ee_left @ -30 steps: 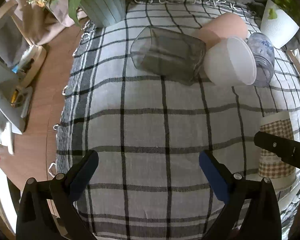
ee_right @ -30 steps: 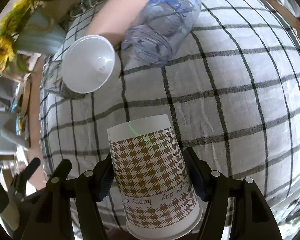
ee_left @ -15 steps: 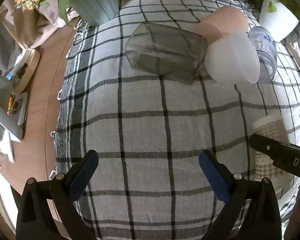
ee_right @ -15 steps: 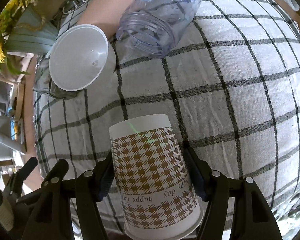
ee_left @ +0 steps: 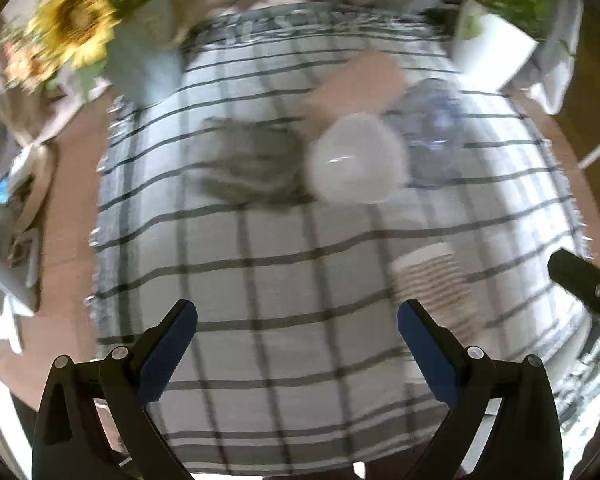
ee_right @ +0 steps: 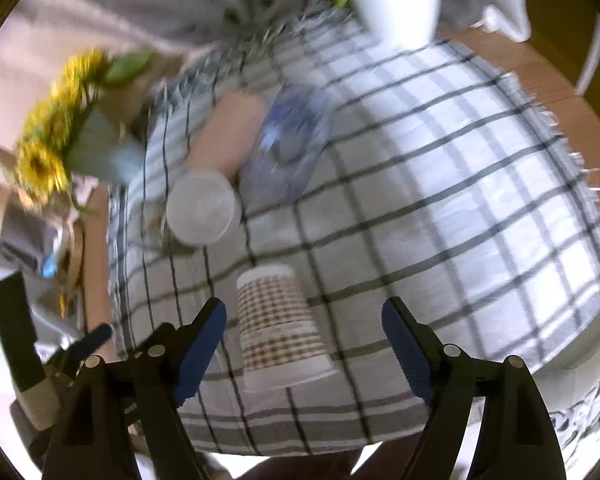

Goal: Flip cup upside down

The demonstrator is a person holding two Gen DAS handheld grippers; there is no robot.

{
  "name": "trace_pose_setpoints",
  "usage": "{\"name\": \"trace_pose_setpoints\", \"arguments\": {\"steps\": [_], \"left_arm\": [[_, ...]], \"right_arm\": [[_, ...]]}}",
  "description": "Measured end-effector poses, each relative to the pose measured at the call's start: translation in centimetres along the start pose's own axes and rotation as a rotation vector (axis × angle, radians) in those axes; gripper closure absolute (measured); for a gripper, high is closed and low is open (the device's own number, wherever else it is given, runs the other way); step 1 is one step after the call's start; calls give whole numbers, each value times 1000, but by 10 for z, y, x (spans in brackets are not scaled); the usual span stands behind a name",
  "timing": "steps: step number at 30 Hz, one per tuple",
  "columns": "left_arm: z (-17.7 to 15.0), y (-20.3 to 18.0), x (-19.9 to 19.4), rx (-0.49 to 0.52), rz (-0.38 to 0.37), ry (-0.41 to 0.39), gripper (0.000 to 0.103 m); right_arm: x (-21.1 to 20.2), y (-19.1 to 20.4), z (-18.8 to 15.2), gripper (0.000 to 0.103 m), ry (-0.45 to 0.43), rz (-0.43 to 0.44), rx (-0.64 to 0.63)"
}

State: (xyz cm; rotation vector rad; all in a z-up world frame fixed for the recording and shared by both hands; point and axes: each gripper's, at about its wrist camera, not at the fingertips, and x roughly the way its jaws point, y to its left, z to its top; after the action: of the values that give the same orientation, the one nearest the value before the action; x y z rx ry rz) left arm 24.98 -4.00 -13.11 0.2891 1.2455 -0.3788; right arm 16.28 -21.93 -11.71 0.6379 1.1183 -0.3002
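Tablecloth (ee_right: 440, 184) plaid on wood table (ee_left: 72, 208) | cup (ee_right: 278, 324) inverted | both grippers' fingers apart

1. Left gripper (ee_left: 297, 326): jaws spread wide, nothing between the fingers, held above the table.
2. Right gripper (ee_right: 303, 324): jaws spread wide, fingers gripping nothing, also raised.

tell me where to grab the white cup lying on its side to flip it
Grip the white cup across its side wall just behind the rim, coming from above. It lies with its open mouth toward the cameras, and the pink cup and grey tumbler crowd its flanks.
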Motion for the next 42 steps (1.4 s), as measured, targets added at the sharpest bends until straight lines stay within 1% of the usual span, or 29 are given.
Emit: {"name": "trace_pose_setpoints", "arguments": {"steps": [2, 3, 5, 8, 10, 16, 20, 25, 26, 27, 28, 32, 34, 36, 38, 41, 42], "left_arm": [[5, -17, -2, 29, -17, -6, 1], [8, -25, -2, 42, -25, -1, 1], [10, -42, 1, 67, -47, 14, 1], [14, -59, 14, 76, -70, 48, 1], [16, -65, 26, 68, -79, 87, 3], [24, -73, 58, 25, -41, 152, 7], [27, -78, 73, 4, -17, 188, 15], [28, -78, 83, -40, -17, 212, 34], [28, -79, 84, -42, -17, 214, 40], [28, -79, 84, -44, -14, 218, 43], [28, -79, 84, -49, -13, 218, 43], [29, -76, 73, -66, 3, 183, 44], [31, -77, 61, -73, -13, 144, 44], [36, -78, 48, -76, -41, 84, 45], [41, -80, 39, -71, -51, 39, 46], [46, -84, 31, -51, -66, 5, 53], [47, -86, 30, -43, -72, -3, 53]], "right_arm": [[-17, -15, 4, 23, -52, -28, 37], [-26, -25, 7, 23, -82, -56, 60], [-34, -38, 9, 23, -111, -93, 90], [-39, -58, 10, 23, -107, -105, 118], [-37, -68, 9, 23, -91, -116, 137], [-27, -89, 6, 23, -51, -114, 176], [-20, -95, 7, 23, -27, -107, 167], [-13, -94, 9, 23, -3, -97, 135], [-11, -94, 10, 23, 3, -96, 127], [-10, -94, 11, 23, 9, -94, 123], [-8, -94, 11, 23, 17, -89, 119], [-6, -95, 13, 23, 29, -76, 103], [-6, -96, 15, 23, 32, -68, 98], [-6, -97, 18, 23, 34, -58, 99], [-6, -99, 21, 23, 34, -46, 98], [-9, -99, 24, 23, 26, -40, 88], [-11, -100, 24, 23, 24, -39, 87]]}}
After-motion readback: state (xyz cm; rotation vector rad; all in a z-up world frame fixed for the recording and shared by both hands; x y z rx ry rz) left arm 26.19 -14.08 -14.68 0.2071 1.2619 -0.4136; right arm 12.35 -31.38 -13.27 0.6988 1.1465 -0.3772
